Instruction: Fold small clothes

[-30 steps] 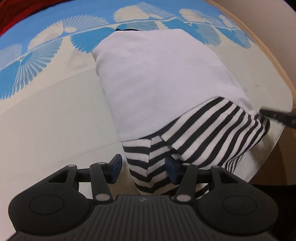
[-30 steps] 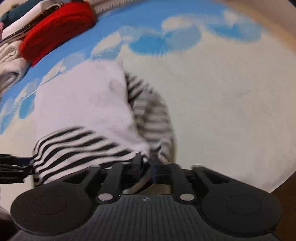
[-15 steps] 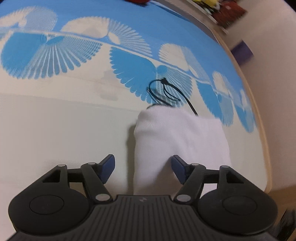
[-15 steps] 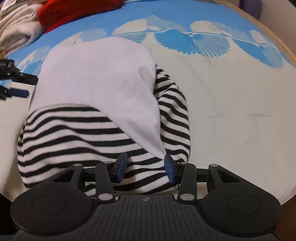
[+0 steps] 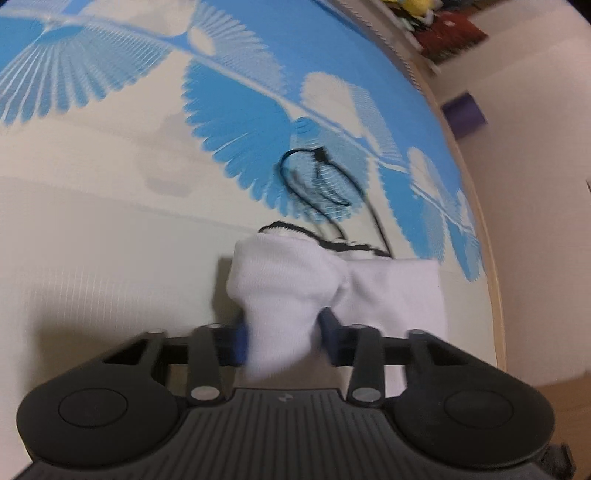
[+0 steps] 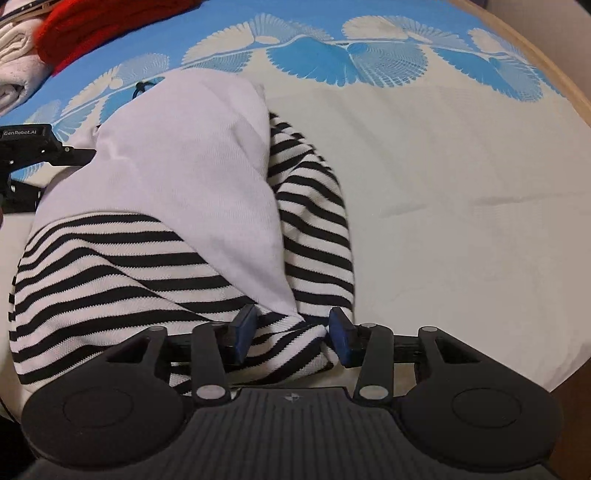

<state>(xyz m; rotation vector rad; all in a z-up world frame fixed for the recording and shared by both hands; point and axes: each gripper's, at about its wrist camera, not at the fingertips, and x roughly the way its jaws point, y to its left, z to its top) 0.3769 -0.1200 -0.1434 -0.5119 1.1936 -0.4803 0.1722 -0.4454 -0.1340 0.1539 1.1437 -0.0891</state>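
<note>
A small garment with a white body (image 6: 192, 166) and black-and-white striped sleeves (image 6: 110, 266) lies on the blue and cream tablecloth (image 6: 443, 184). My left gripper (image 5: 282, 339) is at the far white end (image 5: 388, 295); its jaws are closing and a bunched fold of white fabric is pinched between the blue pads. That gripper also shows at the left edge of the right wrist view (image 6: 37, 147). My right gripper (image 6: 291, 332) is at the near striped edge; its jaws are closing, and a roll of striped fabric fills the gap and touches both pads.
A thin black cord loop (image 5: 317, 177) lies on the cloth just beyond the garment. A red cloth (image 6: 103, 26) and folded pale towels (image 6: 14, 66) sit at the back left. The table's curved wooden rim (image 6: 569, 88) runs close on the right.
My left gripper left the striped end, travelled to the white end and narrowed onto a fold of it. My right gripper sank a little, staying at the striped edge, with its pads closer together.
</note>
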